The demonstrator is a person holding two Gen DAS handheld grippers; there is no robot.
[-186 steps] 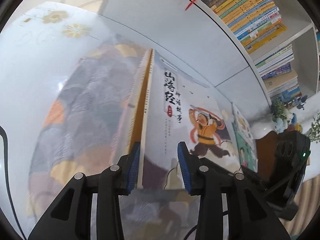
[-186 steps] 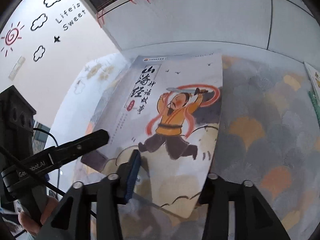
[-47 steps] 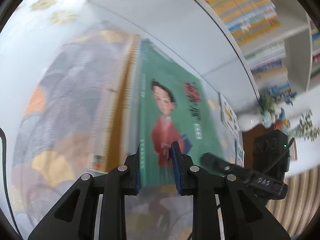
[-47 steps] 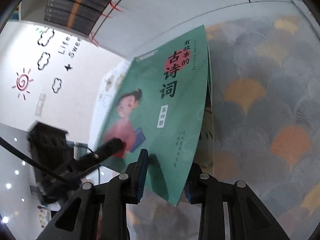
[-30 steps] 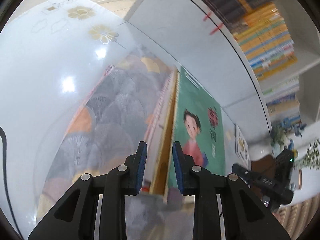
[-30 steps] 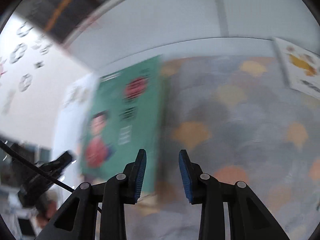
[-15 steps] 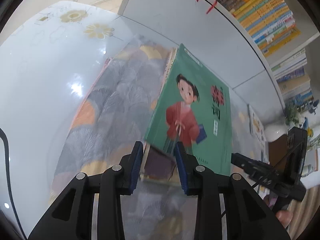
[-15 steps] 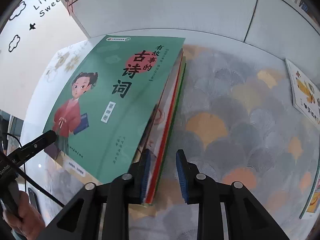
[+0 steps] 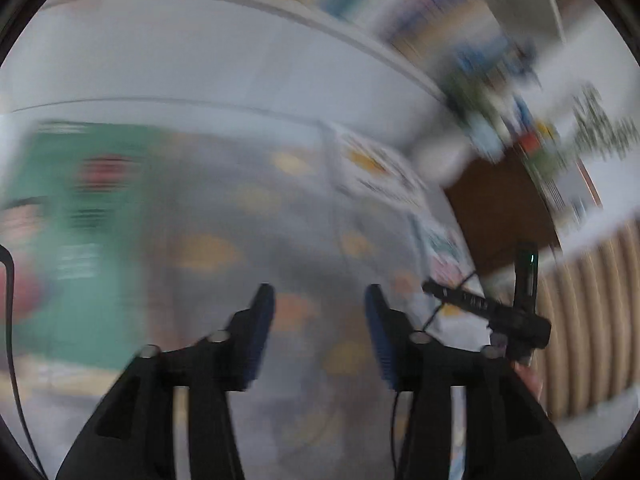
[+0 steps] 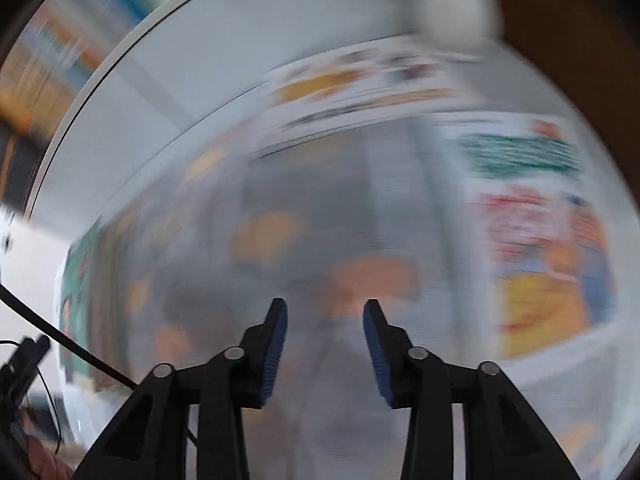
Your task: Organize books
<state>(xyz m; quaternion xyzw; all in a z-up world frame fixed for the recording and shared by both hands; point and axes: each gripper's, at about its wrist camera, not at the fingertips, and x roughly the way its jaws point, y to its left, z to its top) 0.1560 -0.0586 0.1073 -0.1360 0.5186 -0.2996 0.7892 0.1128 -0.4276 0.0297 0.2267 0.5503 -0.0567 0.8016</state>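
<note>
Both views are smeared by fast motion. The green-covered book (image 9: 76, 240) lies on top of the stack at the left of the left wrist view, and its edge shows at the far left of the right wrist view as the green book (image 10: 74, 312). My left gripper (image 9: 319, 304) hangs over the patterned cloth (image 9: 248, 208), its jaws opening with nothing between them. My right gripper (image 10: 325, 316) is also over the cloth (image 10: 280, 208), jaws opening and empty. A white picture book (image 10: 360, 92) lies ahead of it, and a colourful book (image 10: 548, 240) lies to its right.
A white cabinet front (image 9: 200, 64) runs along the far edge, with shelves of books (image 9: 400, 4) above. A brown chair or stand (image 9: 500, 208) is at the right. The right-hand gripper body (image 9: 488, 312) shows at the lower right of the left wrist view.
Both grippers have let go of the green book and swung to the right, away from the stack. Their jaws stand wider than half a second ago. Two loose books have come into view.
</note>
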